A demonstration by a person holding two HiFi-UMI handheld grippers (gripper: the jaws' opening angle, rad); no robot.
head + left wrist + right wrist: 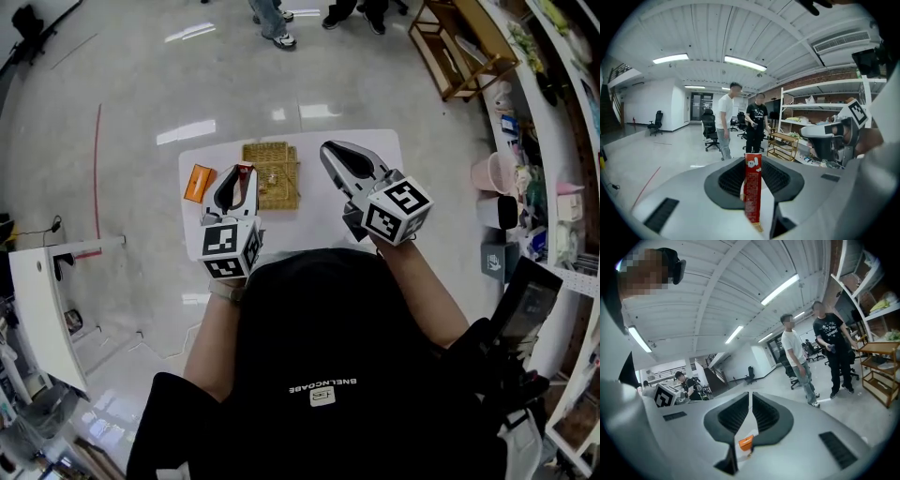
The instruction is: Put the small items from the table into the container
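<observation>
While the left hand-held gripper (236,178) clamps a red packet (752,192) between partly closed jaws, the right hand-held gripper (750,399) has its jaws almost together, only a thin slit between the pads. The packet stands upright in the grip with its top clear above the jaws, probably so it can drop end-first into the woven basket (281,148). That basket sits mid-desk toward the far edge, and the left hand-held gripper hangs just beside its left side, above the desk (211,157). An orange packet (198,183) lies flat near the left edge, not yet collected. A small orange piece (746,443) shows low in the right slit; I cannot tell whether it is gripped or lies beyond. The right hand-held gripper is raised to the basket's right, likely kept clear of the drop. Judged step: carrying the red packet to the basket.
</observation>
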